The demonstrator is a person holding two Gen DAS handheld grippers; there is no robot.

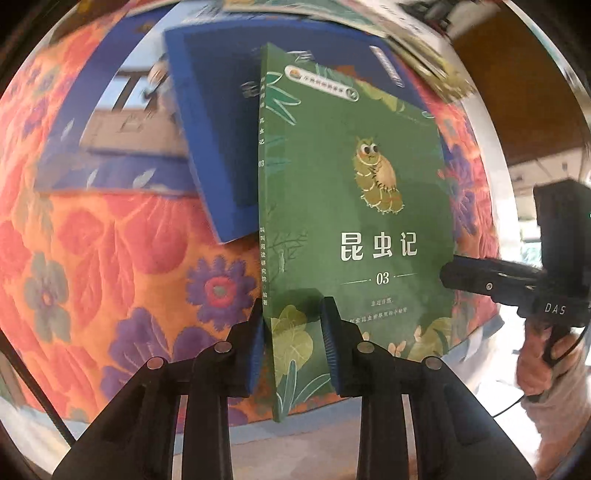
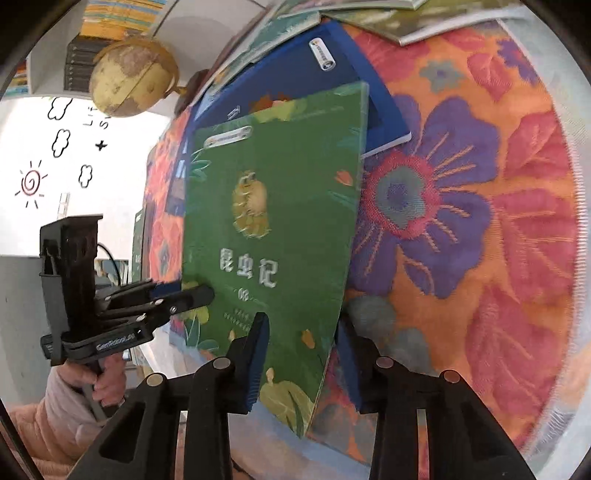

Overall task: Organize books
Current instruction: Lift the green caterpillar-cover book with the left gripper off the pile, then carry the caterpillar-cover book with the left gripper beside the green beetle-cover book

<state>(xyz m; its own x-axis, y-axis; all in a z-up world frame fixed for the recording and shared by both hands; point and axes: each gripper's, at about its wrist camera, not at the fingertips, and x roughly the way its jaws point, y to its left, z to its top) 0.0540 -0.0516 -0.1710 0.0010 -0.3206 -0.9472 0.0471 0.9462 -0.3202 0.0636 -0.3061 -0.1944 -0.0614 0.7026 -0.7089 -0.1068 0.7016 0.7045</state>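
Note:
A green book [image 1: 351,221] with a caterpillar on its cover is lifted off the floral cloth [image 1: 110,258]. My left gripper [image 1: 293,343] is shut on its lower spine corner, one pad under the book and one on the cover. From the right wrist view the same green book [image 2: 277,221] tilts up, and the left gripper [image 2: 192,291] bites its left edge. The book's lower right corner passes between the fingers of my right gripper [image 2: 303,358], which stand slightly apart from it. That right gripper [image 1: 448,273] reaches the book's right edge in the left wrist view.
A dark blue book [image 1: 214,129] lies flat under the green one on the floral cloth [image 2: 461,221], with another illustrated book [image 1: 110,122] beside it. More books [image 2: 369,22] lie at the far edge. A globe [image 2: 133,77] stands near shelves. A person's hand [image 2: 107,380] holds the left gripper.

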